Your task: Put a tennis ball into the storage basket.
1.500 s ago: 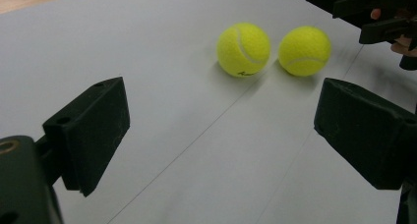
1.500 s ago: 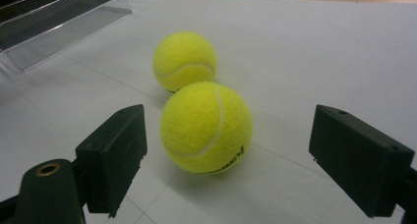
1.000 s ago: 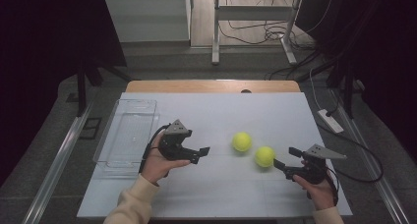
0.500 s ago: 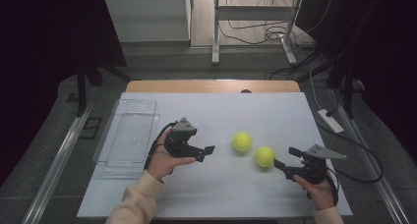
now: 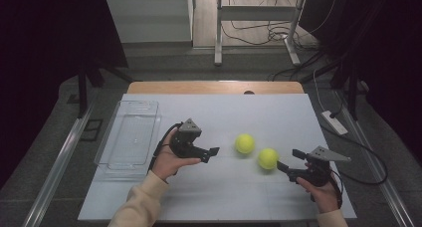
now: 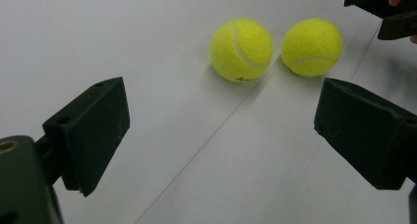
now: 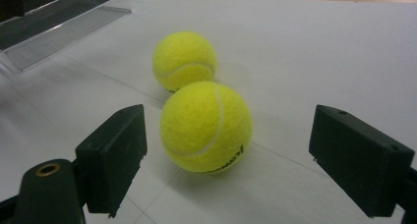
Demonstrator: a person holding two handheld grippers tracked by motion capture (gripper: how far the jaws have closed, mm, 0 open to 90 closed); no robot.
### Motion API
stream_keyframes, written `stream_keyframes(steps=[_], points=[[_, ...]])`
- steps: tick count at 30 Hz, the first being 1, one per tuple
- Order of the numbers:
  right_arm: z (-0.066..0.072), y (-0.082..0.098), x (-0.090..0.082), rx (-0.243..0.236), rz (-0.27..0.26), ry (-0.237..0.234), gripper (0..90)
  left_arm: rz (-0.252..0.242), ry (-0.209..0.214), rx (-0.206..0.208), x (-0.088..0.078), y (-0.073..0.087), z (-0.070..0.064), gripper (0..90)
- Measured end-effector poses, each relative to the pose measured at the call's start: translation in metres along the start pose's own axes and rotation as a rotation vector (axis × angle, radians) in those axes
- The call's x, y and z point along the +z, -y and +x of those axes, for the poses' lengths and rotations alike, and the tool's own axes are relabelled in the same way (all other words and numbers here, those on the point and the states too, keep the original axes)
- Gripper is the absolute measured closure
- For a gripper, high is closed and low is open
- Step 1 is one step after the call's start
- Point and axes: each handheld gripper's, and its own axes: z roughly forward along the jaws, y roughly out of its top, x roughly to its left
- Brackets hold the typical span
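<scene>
While both balls lay near the middle of the tabletop (image 5: 278,112), the right gripper (image 5: 284,162) was held spread just beside the nearer ball (image 5: 267,159); the left gripper (image 5: 215,155), likewise spread, was pointed at the farther ball (image 5: 245,144).

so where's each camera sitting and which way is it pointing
High view: above the person's side, looking forward and down on the table; shows both forearms, left gripper, right gripper.
Left gripper view: rides the left gripper, facing the nearer ball; open jaws show.
Right gripper view: faces the ball by the right gripper; open jaws show.
All share both balls.
</scene>
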Motion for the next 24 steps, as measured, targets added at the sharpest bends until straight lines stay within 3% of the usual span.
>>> stream_keyframes(steps=[24], points=[[0.003, 0.000, 0.002, -0.004, 0.003, -0.008, 14.0, 0.031, 0.017, 0.024, 0.020, -0.017, -0.002, 7.6]])
